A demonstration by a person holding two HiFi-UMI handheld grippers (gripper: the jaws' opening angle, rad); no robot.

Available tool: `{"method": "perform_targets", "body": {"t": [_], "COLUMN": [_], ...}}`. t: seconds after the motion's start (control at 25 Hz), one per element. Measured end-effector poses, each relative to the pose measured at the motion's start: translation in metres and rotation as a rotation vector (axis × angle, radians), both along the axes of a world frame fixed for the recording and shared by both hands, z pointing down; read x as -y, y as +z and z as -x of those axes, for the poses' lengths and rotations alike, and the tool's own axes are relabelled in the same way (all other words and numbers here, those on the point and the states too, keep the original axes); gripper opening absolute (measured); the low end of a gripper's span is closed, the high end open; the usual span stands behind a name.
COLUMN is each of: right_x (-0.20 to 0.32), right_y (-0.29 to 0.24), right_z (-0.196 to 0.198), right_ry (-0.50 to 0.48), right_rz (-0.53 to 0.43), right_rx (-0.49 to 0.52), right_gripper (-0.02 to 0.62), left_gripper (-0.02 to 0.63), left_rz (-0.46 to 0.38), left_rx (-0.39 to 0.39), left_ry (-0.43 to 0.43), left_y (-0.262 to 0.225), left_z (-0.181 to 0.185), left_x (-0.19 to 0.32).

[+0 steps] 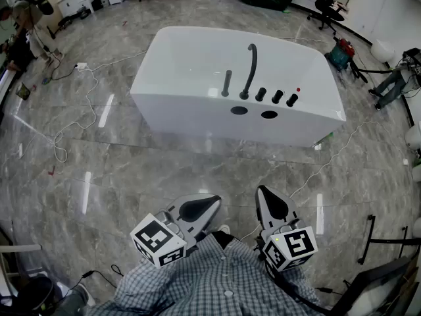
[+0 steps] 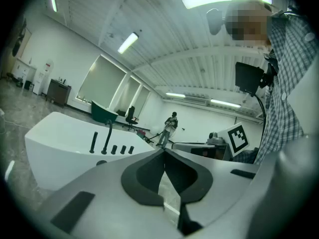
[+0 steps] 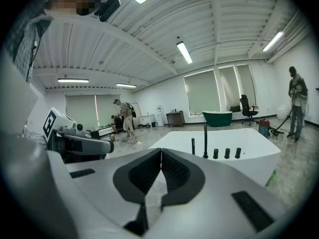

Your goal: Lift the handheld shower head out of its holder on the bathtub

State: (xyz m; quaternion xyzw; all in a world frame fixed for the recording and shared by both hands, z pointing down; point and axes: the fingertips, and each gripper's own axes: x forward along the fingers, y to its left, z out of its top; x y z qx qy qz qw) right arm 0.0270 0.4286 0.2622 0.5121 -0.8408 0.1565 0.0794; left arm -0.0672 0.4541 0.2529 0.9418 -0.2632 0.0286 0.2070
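Note:
The white bathtub (image 1: 197, 104) stands on the marble floor ahead of me. On its near rim the black handheld shower head (image 1: 226, 83) stands upright in its holder, left of the tall curved spout (image 1: 250, 70) and three black knobs (image 1: 277, 97). Both grippers hang low near my body, well short of the tub. My left gripper (image 1: 212, 200) is shut with nothing in it; in the left gripper view its tips (image 2: 163, 151) meet, with the shower head (image 2: 93, 142) far off. My right gripper (image 1: 263, 191) is likewise shut and empty (image 3: 161, 151), the shower head (image 3: 193, 146) distant.
White cables (image 1: 79, 120) trail over the floor left of the tub, and another cable (image 1: 325, 166) runs at its right. A person (image 1: 26, 35) stands far left and another (image 1: 395, 84) far right. A red vacuum (image 1: 342, 50) and an office chair (image 1: 325, 2) are behind the tub.

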Motion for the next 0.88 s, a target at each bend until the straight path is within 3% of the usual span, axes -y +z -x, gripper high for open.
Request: {"method": "perform_targets", "body": {"t": [0.88], "right_x": [-0.0005], "right_y": [0.0057], "right_z": [-0.0049], "right_ry": [-0.001], "right_rz": [0.012], "right_rx": [0.023], "right_gripper": [0.018], "left_gripper": [0.009], "left_rz": [0.005], "left_rx": [0.010], "left_ry": [-0.005], "left_y": [0.0048], "left_z": [-0.0032], "left_x": [0.0029]}}
